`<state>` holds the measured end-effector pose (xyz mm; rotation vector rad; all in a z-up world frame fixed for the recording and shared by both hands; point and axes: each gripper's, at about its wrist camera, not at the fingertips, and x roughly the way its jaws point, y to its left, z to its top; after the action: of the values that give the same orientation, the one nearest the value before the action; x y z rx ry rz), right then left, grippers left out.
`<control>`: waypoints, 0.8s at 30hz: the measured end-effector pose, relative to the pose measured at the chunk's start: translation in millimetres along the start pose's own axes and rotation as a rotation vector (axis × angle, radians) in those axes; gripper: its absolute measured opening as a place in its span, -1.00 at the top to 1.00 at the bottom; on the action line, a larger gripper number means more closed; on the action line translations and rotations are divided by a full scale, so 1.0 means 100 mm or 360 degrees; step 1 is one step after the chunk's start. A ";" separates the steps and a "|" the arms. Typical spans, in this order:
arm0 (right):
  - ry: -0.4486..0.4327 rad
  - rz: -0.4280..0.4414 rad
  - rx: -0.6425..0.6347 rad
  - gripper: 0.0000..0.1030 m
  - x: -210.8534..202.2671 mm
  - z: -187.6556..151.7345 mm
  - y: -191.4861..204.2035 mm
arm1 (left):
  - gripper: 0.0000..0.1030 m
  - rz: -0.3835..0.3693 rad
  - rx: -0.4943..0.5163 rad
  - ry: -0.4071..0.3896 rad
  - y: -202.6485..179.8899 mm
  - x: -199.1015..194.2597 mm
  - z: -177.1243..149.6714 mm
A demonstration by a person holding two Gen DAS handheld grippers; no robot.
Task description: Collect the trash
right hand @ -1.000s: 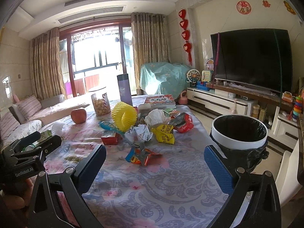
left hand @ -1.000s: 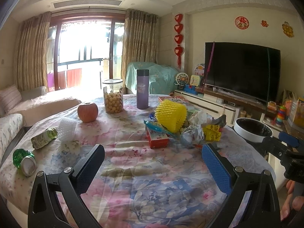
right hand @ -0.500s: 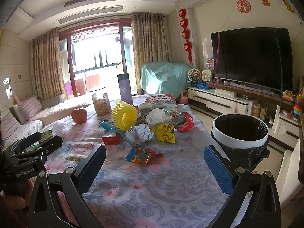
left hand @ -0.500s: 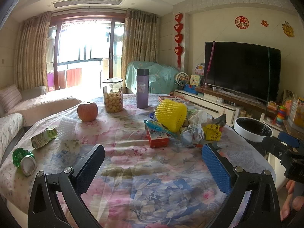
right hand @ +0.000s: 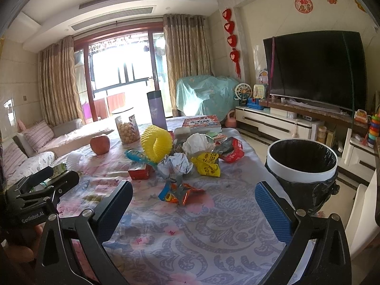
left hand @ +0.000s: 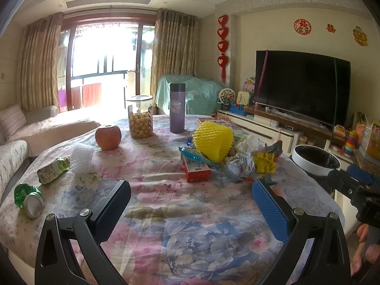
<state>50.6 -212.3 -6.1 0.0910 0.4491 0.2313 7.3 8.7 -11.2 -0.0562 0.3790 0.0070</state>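
A pile of trash lies mid-table: a yellow foam net (left hand: 212, 141) (right hand: 156, 143), crumpled paper (left hand: 238, 166) (right hand: 174, 165), a yellow wrapper (right hand: 206, 163), a red wrapper (right hand: 231, 149), a red carton (left hand: 196, 171) and an orange-blue wrapper (right hand: 179, 193). A crushed green can (left hand: 28, 198) and a green packet (left hand: 53, 169) lie at the left. A white bin with a black liner (right hand: 301, 163) (left hand: 315, 159) stands off the table's right edge. My left gripper (left hand: 190, 200) and right gripper (right hand: 193, 200) are open and empty above the near tablecloth.
An apple (left hand: 108, 136), a jar of snack balls (left hand: 140, 117), a purple flask (left hand: 177, 108) and a book (right hand: 201, 122) stand at the table's far side. A sofa (left hand: 14, 142) is left; a TV (right hand: 315, 67) and cabinet are right.
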 end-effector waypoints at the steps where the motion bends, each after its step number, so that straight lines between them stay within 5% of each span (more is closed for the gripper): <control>1: 0.0005 0.0002 0.0002 -1.00 0.00 -0.01 0.02 | -0.99 -0.0006 -0.0008 0.0007 0.01 0.01 -0.01; 12: 0.0105 0.0066 0.0065 -1.00 0.16 -0.02 -0.05 | -0.99 -0.0023 -0.0020 0.0130 0.05 0.27 0.04; 24: 0.0298 0.0164 0.0153 -0.91 0.63 -0.07 -0.21 | -0.99 -0.0033 0.0026 0.0367 0.04 1.00 0.20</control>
<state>107.3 -216.7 -41.8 0.1879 0.6430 0.3212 107.3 13.8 -29.8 -0.0448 0.6092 -0.0233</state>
